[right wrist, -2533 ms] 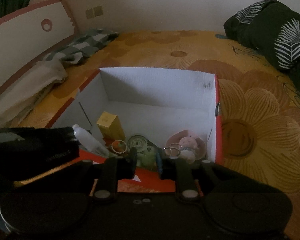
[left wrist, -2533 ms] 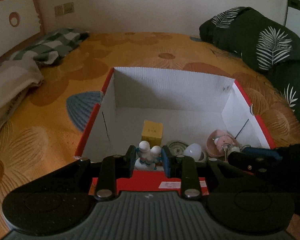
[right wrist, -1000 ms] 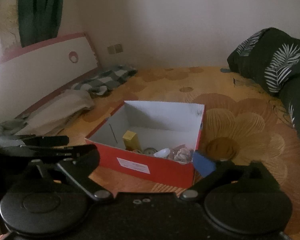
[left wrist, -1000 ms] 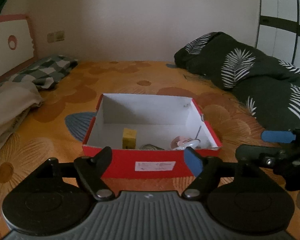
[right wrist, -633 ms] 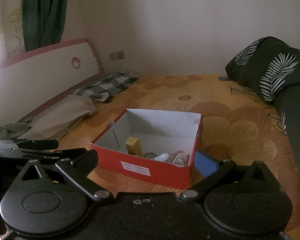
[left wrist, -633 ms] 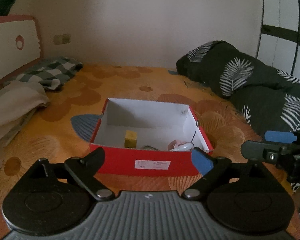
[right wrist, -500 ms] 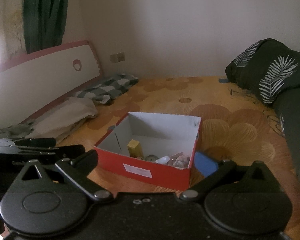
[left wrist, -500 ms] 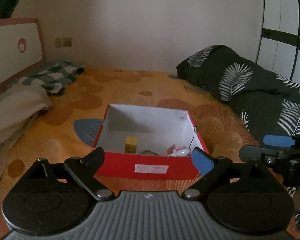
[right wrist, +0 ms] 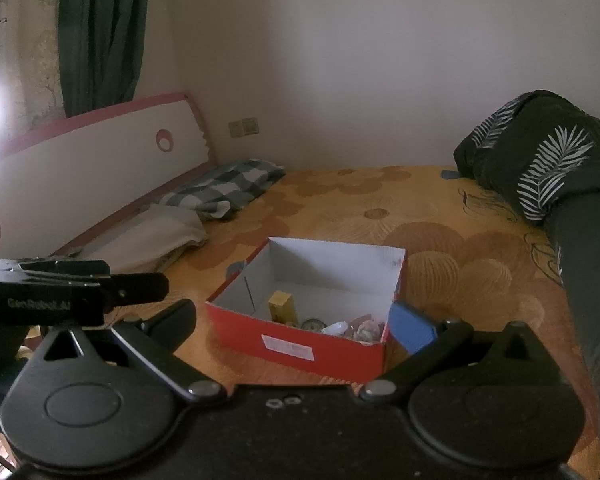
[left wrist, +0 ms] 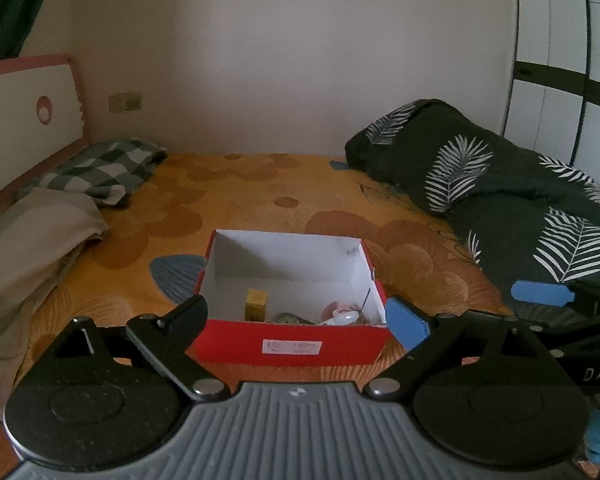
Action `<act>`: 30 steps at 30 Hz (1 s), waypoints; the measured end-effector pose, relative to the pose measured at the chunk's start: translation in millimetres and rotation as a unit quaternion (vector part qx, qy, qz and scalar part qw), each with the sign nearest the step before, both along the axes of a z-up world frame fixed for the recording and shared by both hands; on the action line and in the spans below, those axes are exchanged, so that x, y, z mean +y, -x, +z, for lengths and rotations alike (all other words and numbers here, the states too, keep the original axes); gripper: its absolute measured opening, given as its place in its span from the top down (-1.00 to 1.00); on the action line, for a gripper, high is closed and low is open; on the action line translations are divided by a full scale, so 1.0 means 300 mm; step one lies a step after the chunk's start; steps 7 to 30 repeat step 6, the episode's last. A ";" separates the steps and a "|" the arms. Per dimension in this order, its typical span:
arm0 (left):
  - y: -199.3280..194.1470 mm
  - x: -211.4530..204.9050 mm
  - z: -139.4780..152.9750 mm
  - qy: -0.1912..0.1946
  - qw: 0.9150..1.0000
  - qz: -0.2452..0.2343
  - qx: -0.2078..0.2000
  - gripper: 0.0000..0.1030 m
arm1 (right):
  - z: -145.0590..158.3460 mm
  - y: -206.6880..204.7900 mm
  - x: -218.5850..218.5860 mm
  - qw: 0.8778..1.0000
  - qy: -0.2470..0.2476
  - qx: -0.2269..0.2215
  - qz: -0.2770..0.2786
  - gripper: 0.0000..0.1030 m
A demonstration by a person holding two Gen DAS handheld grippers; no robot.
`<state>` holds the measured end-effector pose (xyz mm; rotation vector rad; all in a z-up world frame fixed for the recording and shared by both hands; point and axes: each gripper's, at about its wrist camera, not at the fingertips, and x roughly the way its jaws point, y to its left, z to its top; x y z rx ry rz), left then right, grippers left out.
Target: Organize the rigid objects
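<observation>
A red box [left wrist: 292, 344] with white inner walls sits on the orange flowered bed; it also shows in the right wrist view [right wrist: 300, 344]. Inside lie a yellow carton [left wrist: 256, 304], a round metal item [left wrist: 286, 317], a white bulb-like item [left wrist: 342, 316] and a pink item [left wrist: 334, 308]. The yellow carton [right wrist: 282, 307] stands upright. My left gripper [left wrist: 296, 316] is open and empty, well back from the box's front. My right gripper [right wrist: 294, 320] is open and empty, also back from the box.
A dark leaf-print quilt [left wrist: 500, 200] lies along the right of the bed. A checked pillow [left wrist: 100, 168] and a beige blanket [left wrist: 28, 240] lie at the left by the white headboard [right wrist: 80, 172]. The other gripper shows at each view's edge.
Both grippers held small items low in the box, then opened and let them go. Both have since pulled up and back, so the box looks smaller and farther.
</observation>
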<state>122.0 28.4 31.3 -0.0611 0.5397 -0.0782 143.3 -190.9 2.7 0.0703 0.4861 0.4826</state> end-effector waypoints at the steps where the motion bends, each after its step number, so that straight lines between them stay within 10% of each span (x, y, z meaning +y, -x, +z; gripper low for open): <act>1: 0.002 0.000 0.000 0.001 1.000 0.000 0.000 -0.87 | -0.002 0.001 0.000 1.000 0.001 0.001 0.000 -1.00; 30: 0.003 0.000 -0.012 0.003 1.000 0.001 0.003 -0.87 | -0.024 0.008 -0.008 1.000 0.001 0.007 -0.002 -0.99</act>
